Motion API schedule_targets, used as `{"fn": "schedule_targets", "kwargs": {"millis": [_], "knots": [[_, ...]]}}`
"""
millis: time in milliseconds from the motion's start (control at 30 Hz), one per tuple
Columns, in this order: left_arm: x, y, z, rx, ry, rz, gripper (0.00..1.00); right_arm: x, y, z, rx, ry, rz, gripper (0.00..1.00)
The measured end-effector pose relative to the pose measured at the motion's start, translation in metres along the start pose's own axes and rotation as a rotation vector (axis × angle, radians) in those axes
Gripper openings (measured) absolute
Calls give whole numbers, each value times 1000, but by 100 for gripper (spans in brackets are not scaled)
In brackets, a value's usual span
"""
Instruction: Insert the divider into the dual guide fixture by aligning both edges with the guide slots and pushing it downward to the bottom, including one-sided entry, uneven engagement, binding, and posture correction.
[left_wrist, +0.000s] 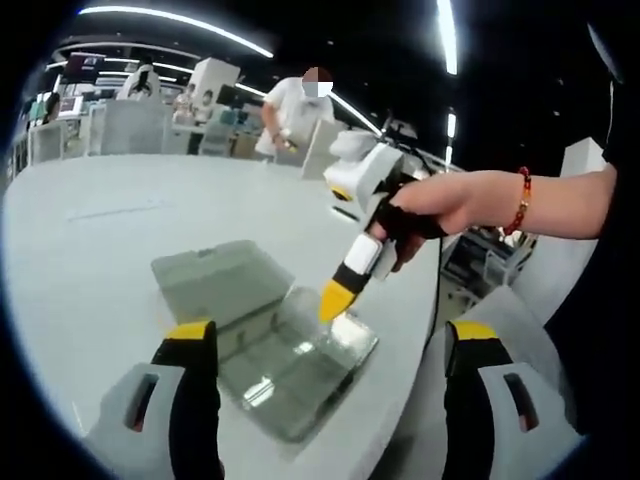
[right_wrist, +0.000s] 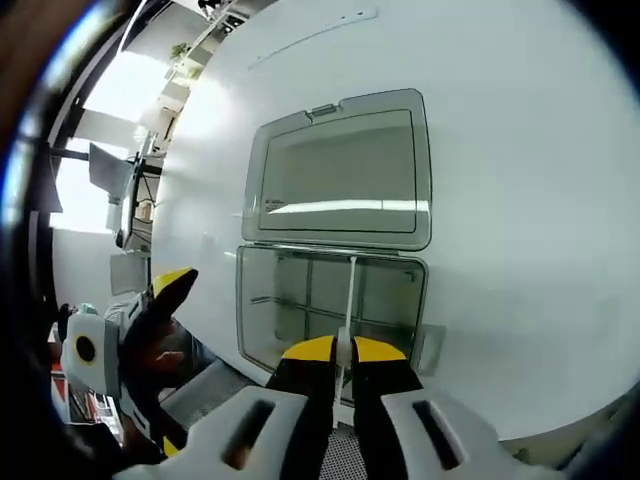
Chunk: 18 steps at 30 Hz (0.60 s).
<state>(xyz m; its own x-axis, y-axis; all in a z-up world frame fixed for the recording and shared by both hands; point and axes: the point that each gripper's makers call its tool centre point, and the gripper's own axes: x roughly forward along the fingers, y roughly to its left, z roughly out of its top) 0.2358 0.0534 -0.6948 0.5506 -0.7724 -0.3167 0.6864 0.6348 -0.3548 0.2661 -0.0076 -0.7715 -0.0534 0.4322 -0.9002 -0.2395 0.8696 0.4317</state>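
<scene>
A clear plastic box, the guide fixture (right_wrist: 262, 300), lies on the white table with its lid (right_wrist: 340, 175) folded back flat behind it. A thin translucent divider (right_wrist: 351, 285) stands edge-on inside the box, running down its middle. My right gripper (right_wrist: 345, 348) is shut on the divider's near edge. In the left gripper view, a hand with a red bead bracelet holds the right gripper (left_wrist: 335, 300) with its yellow tips down on the fixture (left_wrist: 290, 380); the lid (left_wrist: 215, 275) lies beyond. My left gripper (left_wrist: 330, 335) hovers wide open in front of the box, holding nothing, and appears at the left (right_wrist: 165, 365).
The rounded table edge (left_wrist: 425, 330) runs close to the right of the box, with a drop to the floor beyond. A person in a white shirt (left_wrist: 300, 110) stands past the far side of the table, among white desks and chairs. Bare tabletop (left_wrist: 100, 230) stretches left.
</scene>
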Motion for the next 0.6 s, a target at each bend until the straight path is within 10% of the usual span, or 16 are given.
{"fn": "schedule_targets", "kwargs": {"millis": [600], "knots": [[0,0,0,-4,-2,0,92,1,1,-2,-20,6,-10,0]]}}
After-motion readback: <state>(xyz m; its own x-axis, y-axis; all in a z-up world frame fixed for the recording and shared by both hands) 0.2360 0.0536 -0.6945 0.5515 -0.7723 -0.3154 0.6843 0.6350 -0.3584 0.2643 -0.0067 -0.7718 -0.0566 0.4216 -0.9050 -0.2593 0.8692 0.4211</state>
